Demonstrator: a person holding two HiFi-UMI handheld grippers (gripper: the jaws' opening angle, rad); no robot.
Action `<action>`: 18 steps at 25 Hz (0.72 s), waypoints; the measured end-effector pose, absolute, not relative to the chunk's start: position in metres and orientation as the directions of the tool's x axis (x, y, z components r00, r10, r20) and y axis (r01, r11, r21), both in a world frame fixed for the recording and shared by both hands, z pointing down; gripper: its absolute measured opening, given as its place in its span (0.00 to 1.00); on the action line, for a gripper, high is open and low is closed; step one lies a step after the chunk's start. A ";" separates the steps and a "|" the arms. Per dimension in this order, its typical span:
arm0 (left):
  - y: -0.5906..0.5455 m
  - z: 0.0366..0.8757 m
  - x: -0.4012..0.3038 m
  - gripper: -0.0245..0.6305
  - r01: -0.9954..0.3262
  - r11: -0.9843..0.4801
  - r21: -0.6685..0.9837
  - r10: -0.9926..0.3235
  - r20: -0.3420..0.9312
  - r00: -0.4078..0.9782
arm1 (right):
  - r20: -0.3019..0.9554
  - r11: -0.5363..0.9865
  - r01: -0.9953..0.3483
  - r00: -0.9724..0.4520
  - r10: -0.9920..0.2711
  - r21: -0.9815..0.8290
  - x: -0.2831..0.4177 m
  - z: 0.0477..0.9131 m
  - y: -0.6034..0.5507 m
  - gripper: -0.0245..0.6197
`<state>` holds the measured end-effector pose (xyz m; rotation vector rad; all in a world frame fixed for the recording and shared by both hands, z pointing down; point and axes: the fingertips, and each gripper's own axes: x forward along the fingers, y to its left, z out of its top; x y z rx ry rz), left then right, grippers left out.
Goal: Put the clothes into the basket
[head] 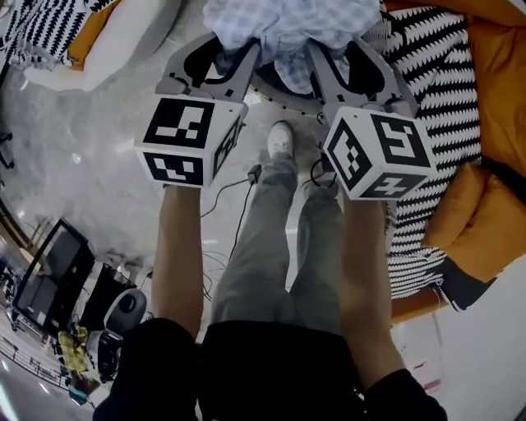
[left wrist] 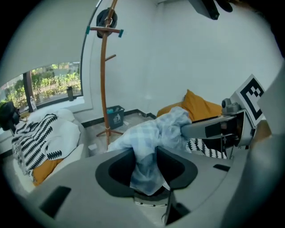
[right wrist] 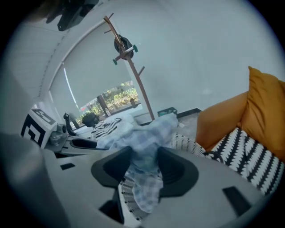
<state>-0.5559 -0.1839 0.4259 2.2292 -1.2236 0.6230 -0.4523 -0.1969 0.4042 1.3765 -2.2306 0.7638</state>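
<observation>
A pale blue checked shirt (head: 288, 25) hangs bunched between my two grippers, right over the round woven basket (head: 279, 97). My left gripper (head: 234, 53) has a fold of it between its jaws, seen close in the left gripper view as the shirt (left wrist: 151, 133) running down through the left gripper (left wrist: 146, 156). My right gripper (head: 341, 53) grips the other side. In the right gripper view the shirt (right wrist: 142, 138) fills the gap of the right gripper (right wrist: 144, 162), and the white wicker rim of the basket (right wrist: 189, 143) shows just behind and below.
A black-and-white zigzag blanket (head: 436, 123) and orange cushions (head: 493, 66) lie to the right. A white pillow (head: 123, 33) sits at the upper left. A wooden coat stand (left wrist: 104, 80) rises beyond. Cables (head: 246, 189), the person's shoe (head: 279, 140) and equipment (head: 57, 271) are on the floor.
</observation>
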 end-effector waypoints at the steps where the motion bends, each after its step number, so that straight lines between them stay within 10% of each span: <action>1: -0.183 0.429 -0.548 0.25 -0.857 -0.467 0.215 -0.614 0.619 0.490 | 0.615 0.338 -0.914 -0.401 -0.679 -0.223 -0.441 0.409 -0.195 0.34; 10: -0.190 0.426 -0.507 0.26 -0.810 -0.537 0.235 -0.576 0.600 0.555 | 0.619 0.207 -0.954 -0.300 -0.726 -0.219 -0.388 0.409 -0.195 0.35; 18: -0.180 0.410 -0.496 0.08 -0.798 -0.540 0.266 -0.605 0.537 0.589 | 0.595 0.174 -0.963 -0.265 -0.758 -0.208 -0.375 0.400 -0.181 0.10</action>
